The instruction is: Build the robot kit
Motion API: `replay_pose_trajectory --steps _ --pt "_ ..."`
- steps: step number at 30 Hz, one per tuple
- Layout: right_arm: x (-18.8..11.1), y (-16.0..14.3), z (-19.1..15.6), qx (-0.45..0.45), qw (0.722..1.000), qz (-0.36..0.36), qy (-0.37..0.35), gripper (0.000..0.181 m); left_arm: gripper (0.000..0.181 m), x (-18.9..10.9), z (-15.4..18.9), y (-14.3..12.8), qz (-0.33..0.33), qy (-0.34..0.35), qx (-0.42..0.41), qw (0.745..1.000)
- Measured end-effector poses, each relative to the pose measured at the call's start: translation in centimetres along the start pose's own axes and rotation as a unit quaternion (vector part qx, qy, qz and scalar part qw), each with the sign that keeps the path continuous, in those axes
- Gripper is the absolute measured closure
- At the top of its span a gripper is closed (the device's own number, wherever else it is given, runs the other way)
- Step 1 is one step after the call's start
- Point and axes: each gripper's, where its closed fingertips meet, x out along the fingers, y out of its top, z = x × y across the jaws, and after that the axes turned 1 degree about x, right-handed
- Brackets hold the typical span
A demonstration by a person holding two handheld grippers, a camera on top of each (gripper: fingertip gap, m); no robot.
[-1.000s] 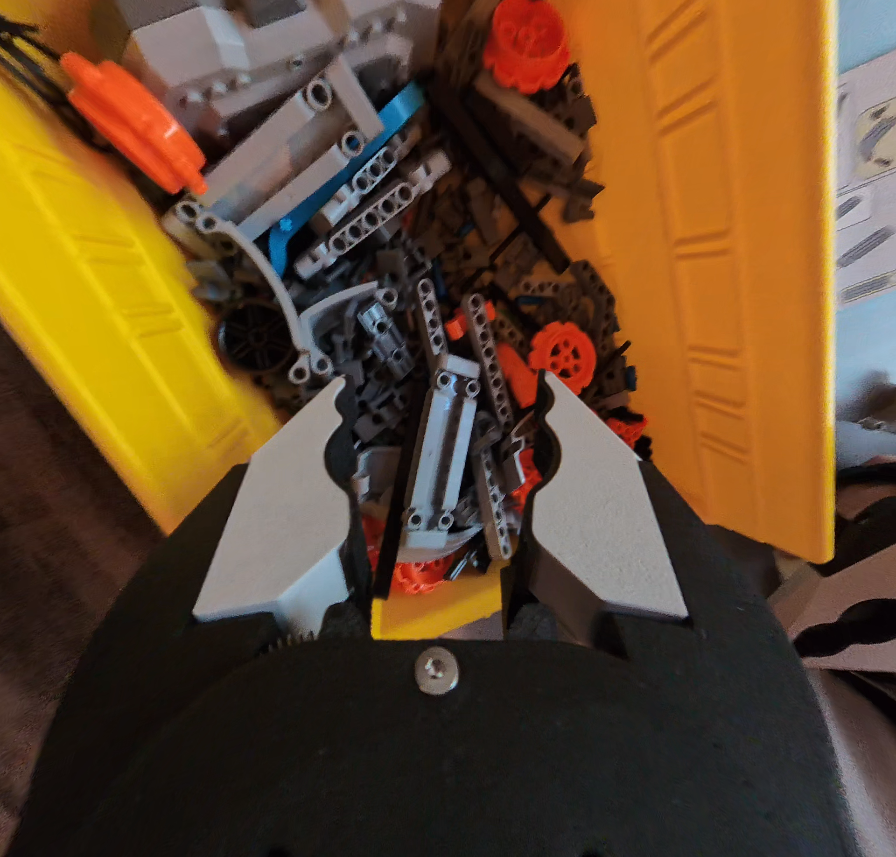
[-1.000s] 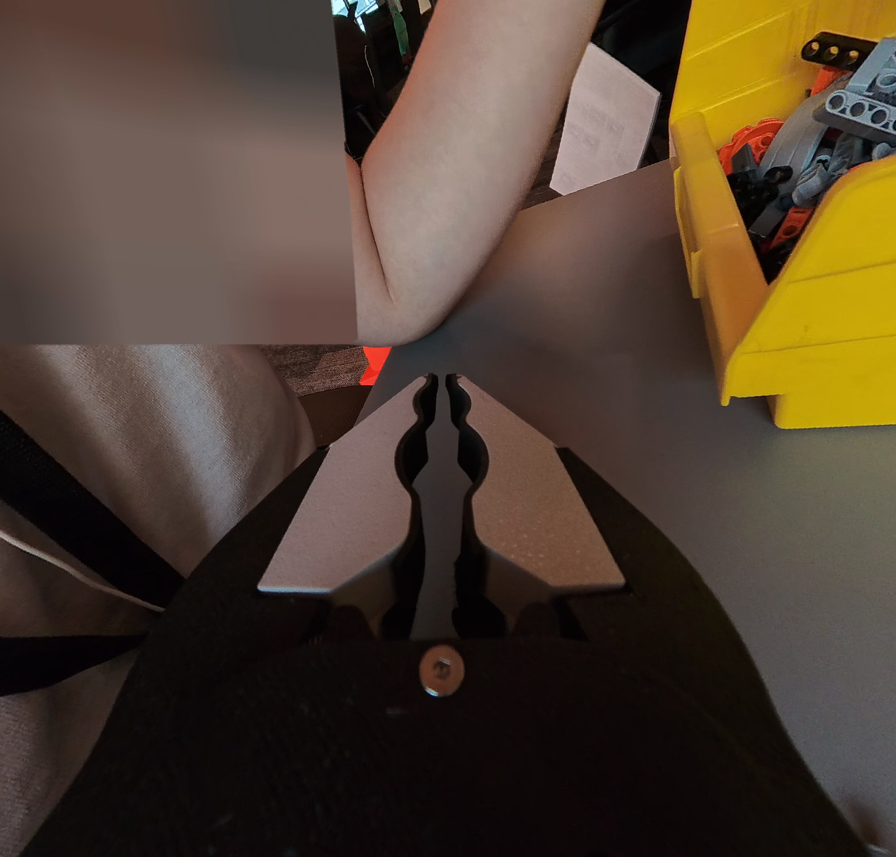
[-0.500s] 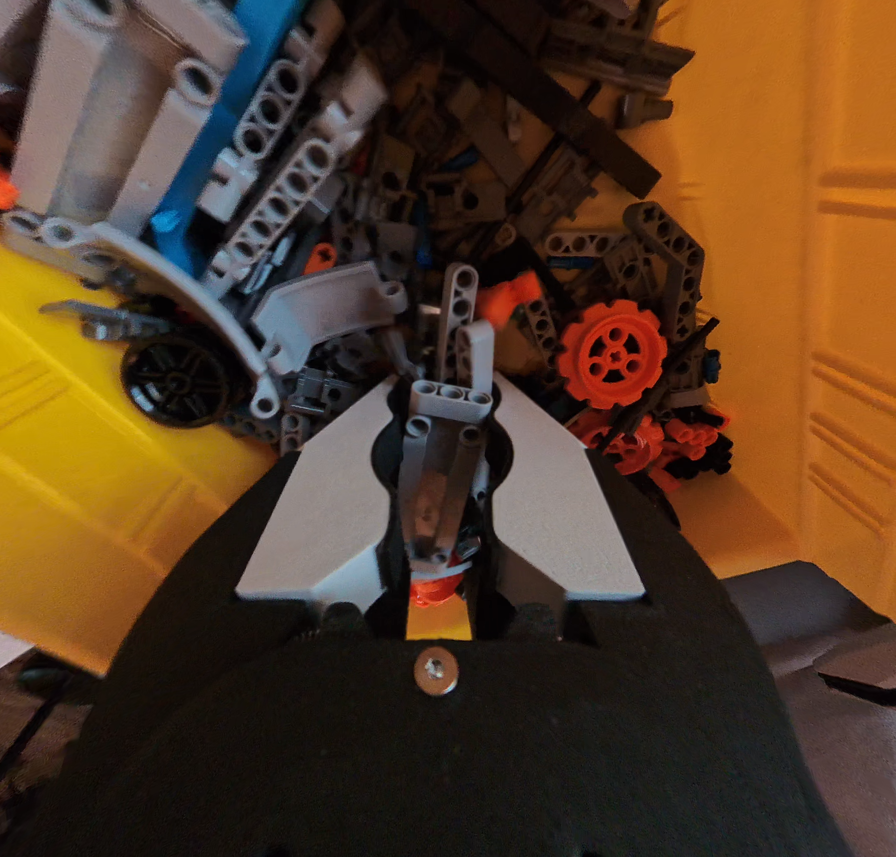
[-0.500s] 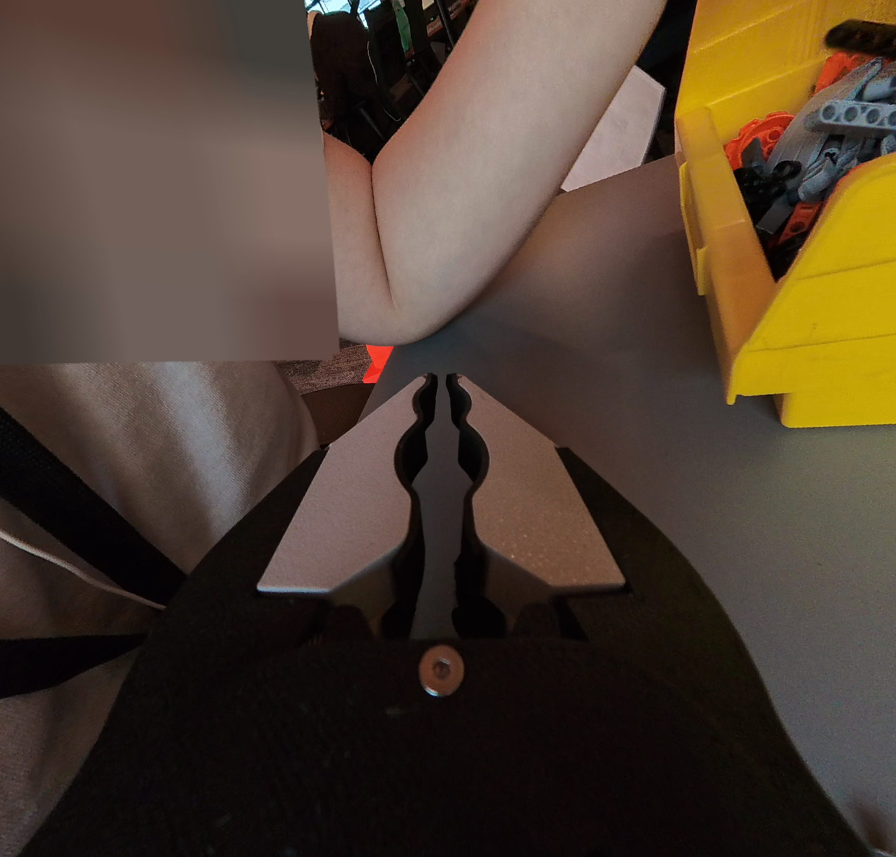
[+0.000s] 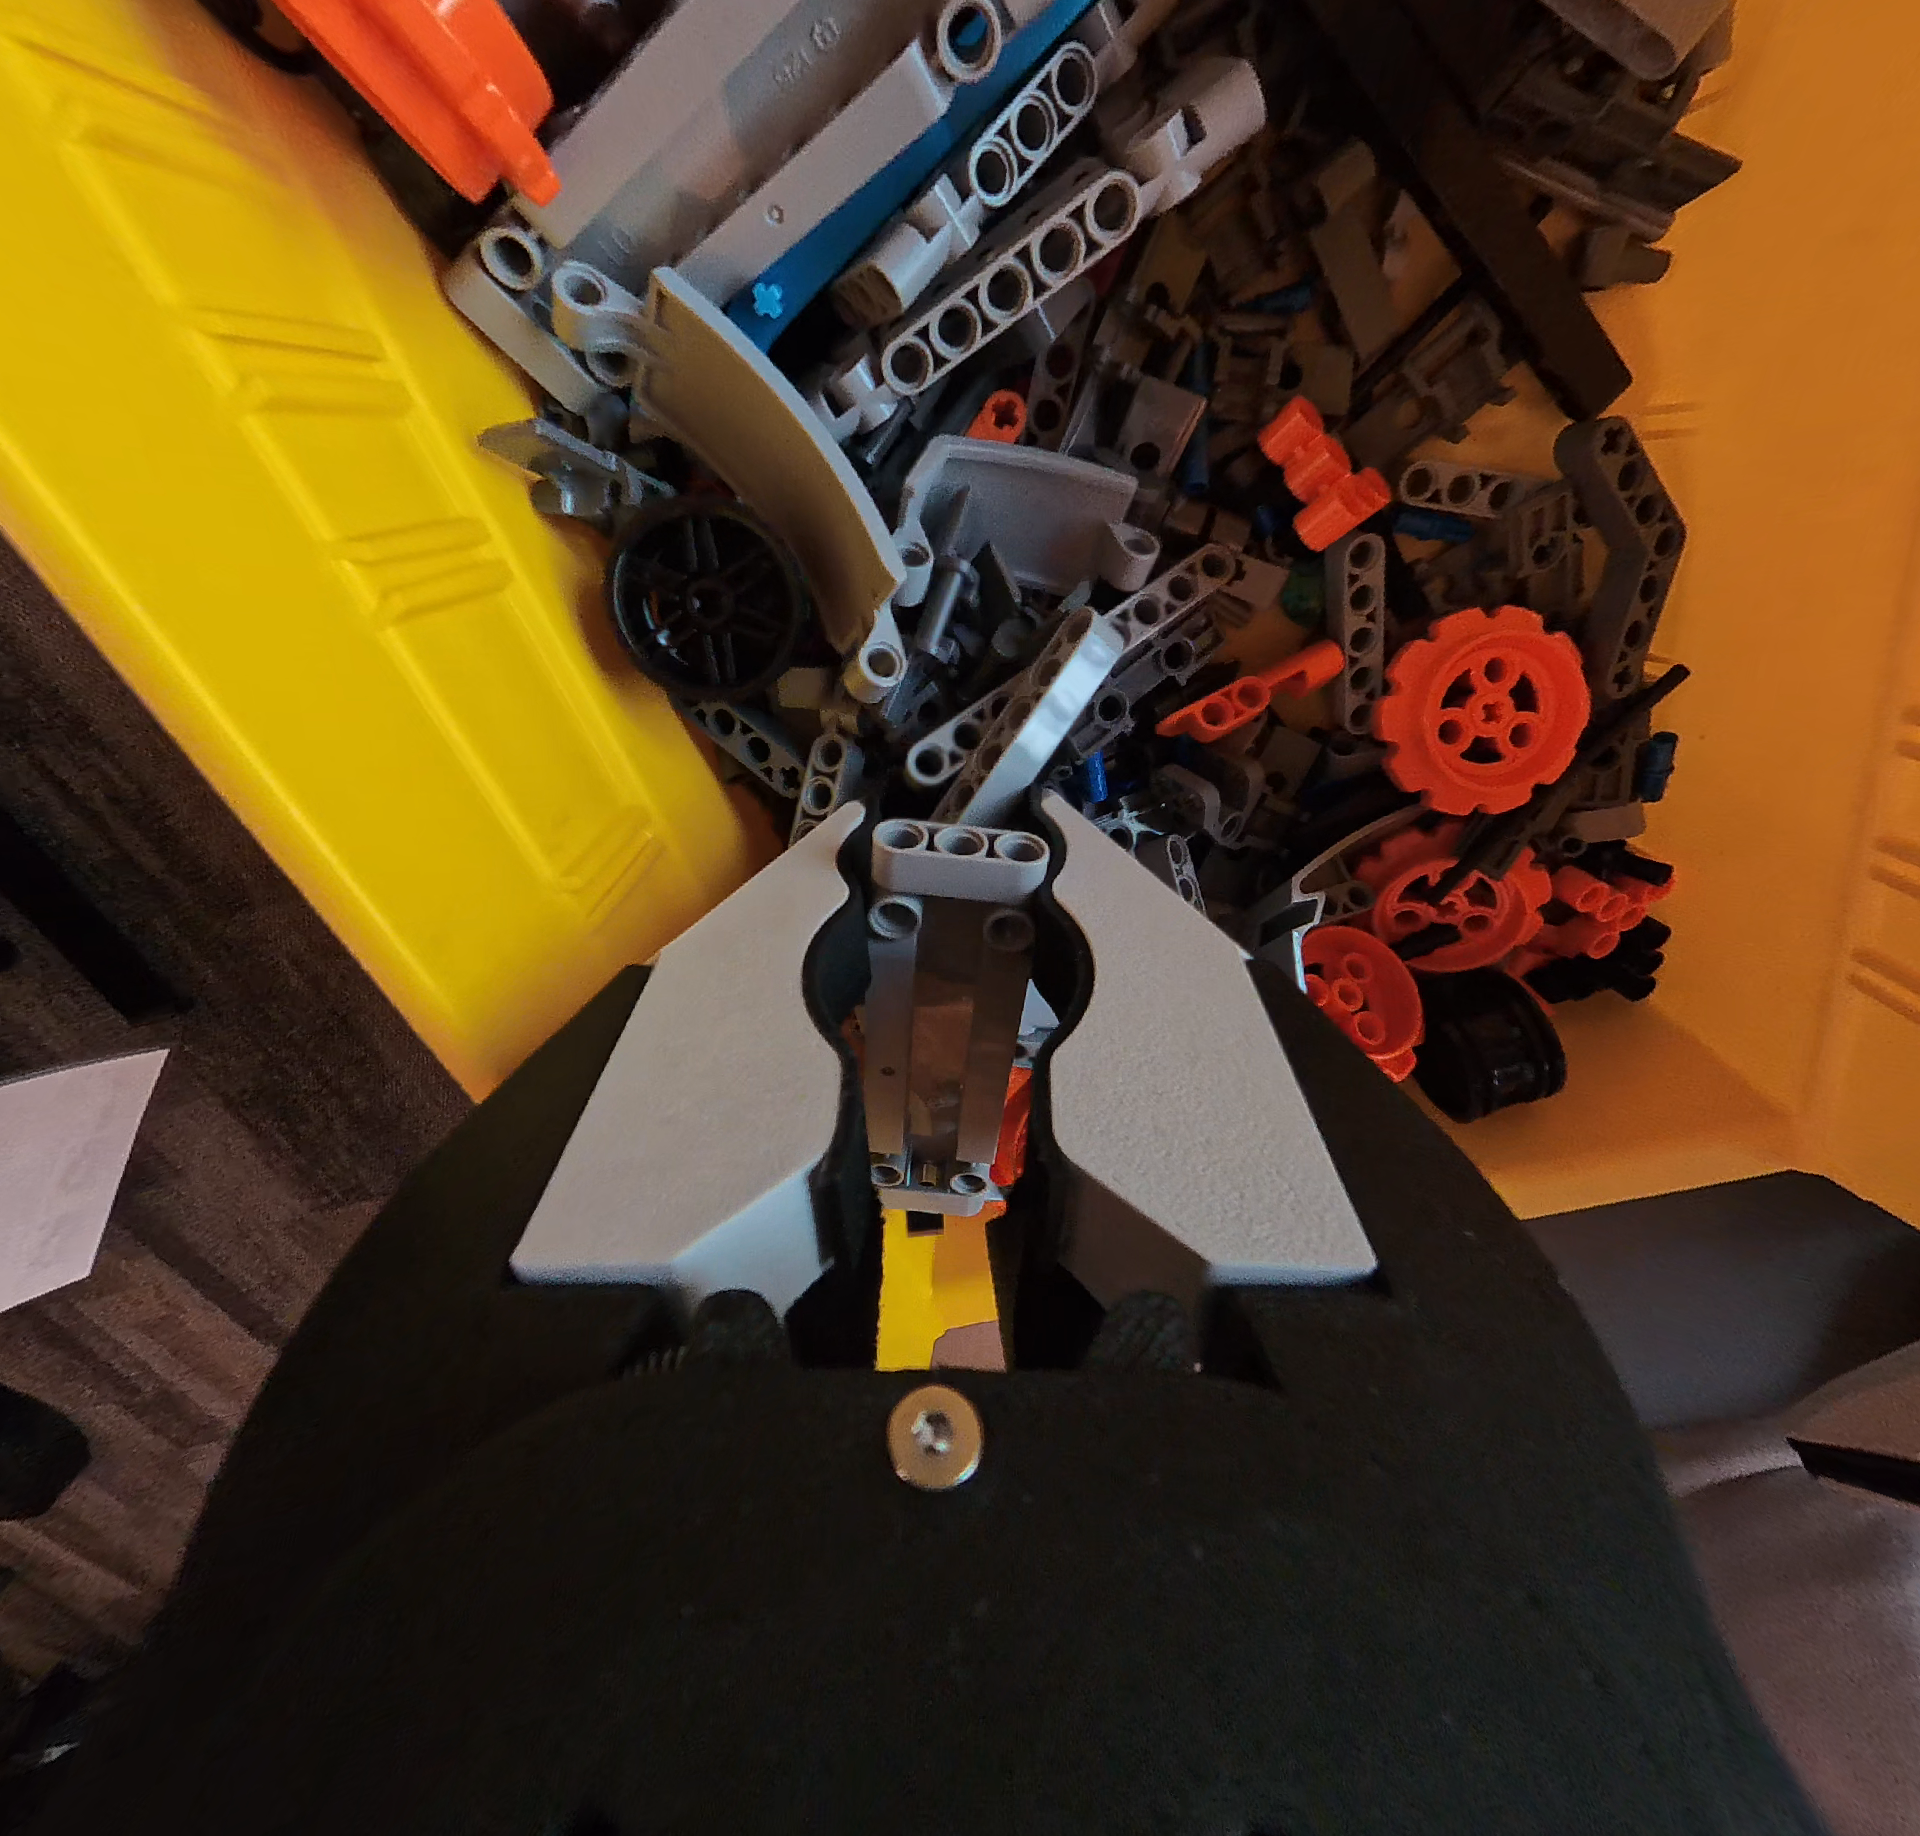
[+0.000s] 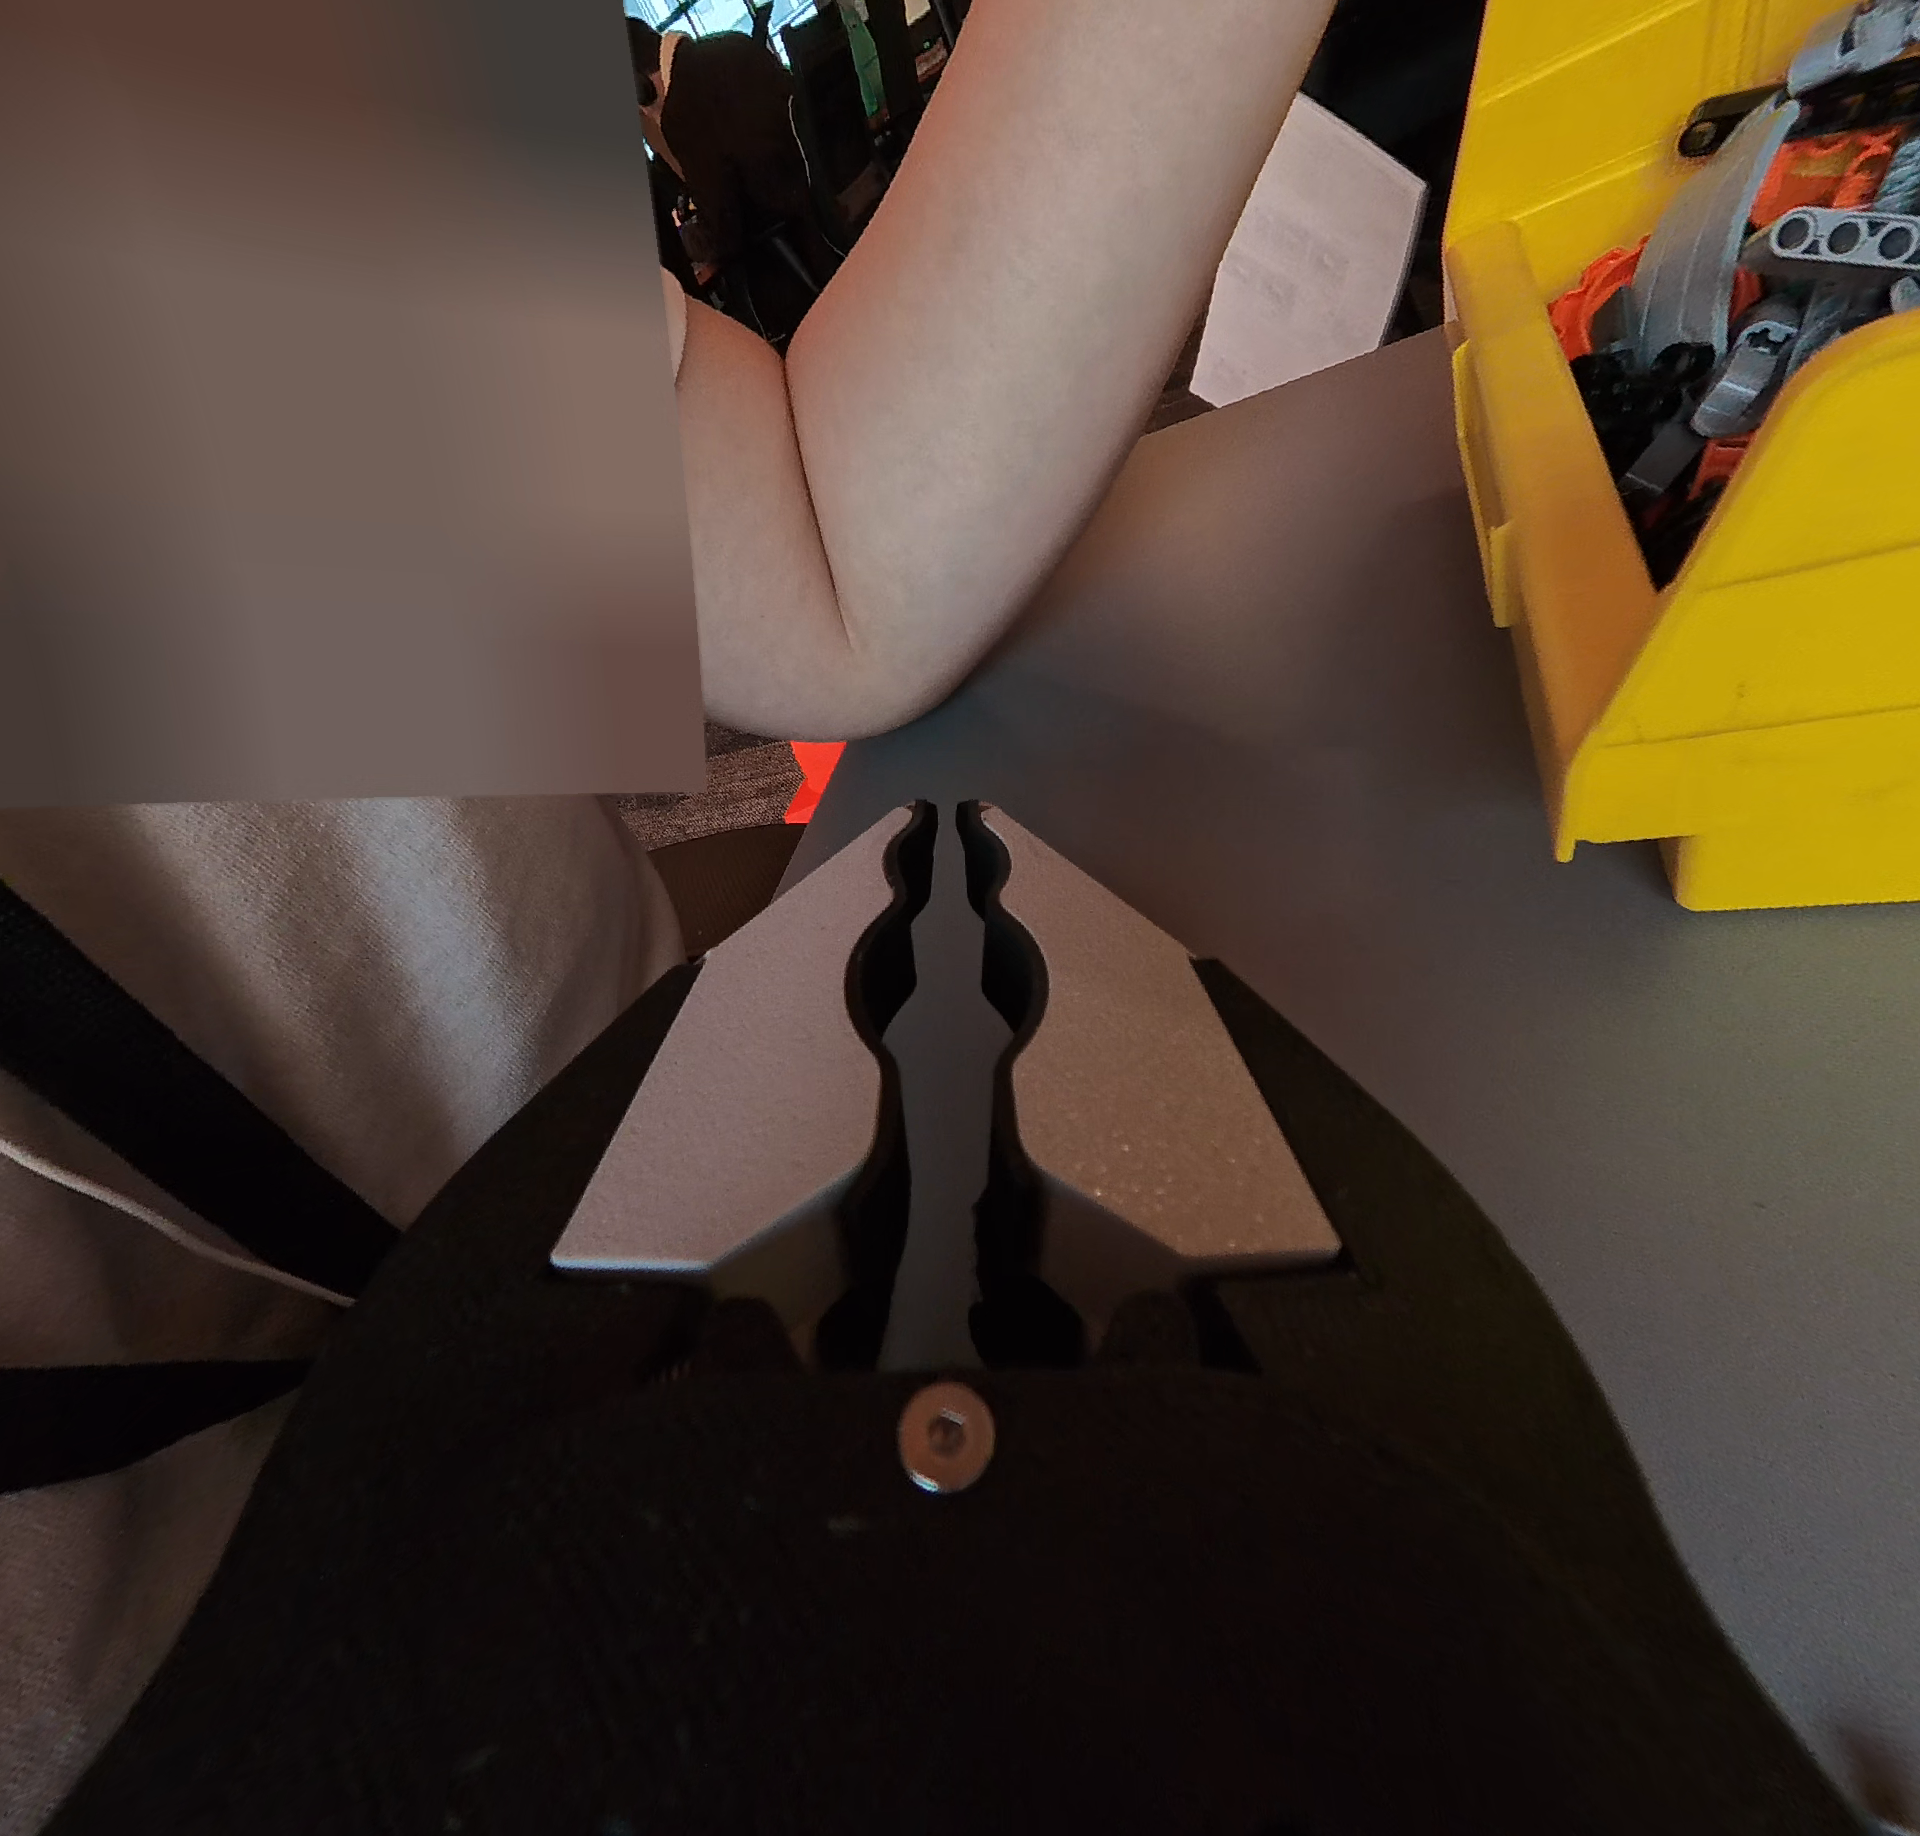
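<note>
Grey surface under it all, with a person's bent arm resting on its far edge and a white sheet of paper behind. Big yellow bin on that surface, full of a messy pile of building pieces in grey, black, orange and blue. Well off to the side of the right gripper, which hangs over bare surface with its two fingers almost pressed together and nothing between them.

Left gripper up over the pile inside the bin. Spread wide a second ago, now pinching a long grey piece with holes, held lengthways between the fingers. Looks lifted a little way off the heap since the last look, with the pieces below lying loose.

Curved grey panel and black wheel just ahead, orange wheel farther off.
</note>
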Motion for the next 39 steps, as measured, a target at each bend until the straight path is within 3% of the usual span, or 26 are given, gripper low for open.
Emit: replay_pose_trajectory --steps 8,11,13,17,20,22,30,33,35,39 --pt "0.0 0.0 0.0 0.001 1.0 0.0 0.001 0.178 0.155 -0.4 -0.3 0.8 0.022 0.012 -0.005 1.0" --pt "0.0 0.0 0.0 0.001 1.0 -0.001 0.001 0.178 0.137 -1.0 0.3 0.9 0.029 0.017 0.014 0.999" --pt "0.0 0.0 0.0 0.001 1.0 -0.001 0.001 0.178 0.138 -1.7 1.3 1.5 0.049 0.011 0.033 0.998" --pt "0.0 0.0 0.0 0.002 1.0 -0.001 0.002 0.178 0.154 -2.0 4.4 2.3 0.074 -0.021 0.146 0.986" --pt "0.0 -0.1 -0.1 0.002 1.0 -0.003 0.002 0.177 0.156 -0.5 5.5 2.2 0.071 0.0 0.267 0.961" --pt "0.1 -0.1 -0.1 0.001 1.0 -0.004 0.003 0.177 0.151 0.0 5.9 2.0 0.064 0.002 0.295 0.953" --pt "0.1 -0.2 -0.2 0.002 1.0 -0.006 0.005 0.177 0.151 0.5 4.5 1.7 0.044 0.036 0.293 0.954" --pt "0.1 -0.2 -0.2 0.003 1.0 -0.006 0.006 0.177 0.153 0.6 2.4 1.0 0.017 0.082 0.284 0.955" --pt "0.1 -0.2 -0.2 0.003 1.0 -0.006 0.006 0.177 0.172 0.3 0.7 1.1 0.014 0.122 0.268 0.956" --pt "0.1 -0.2 -0.2 0.002 1.0 -0.007 0.006 0.177 0.166 -0.6 -1.3 2.0 0.032 0.161 0.224 0.961"
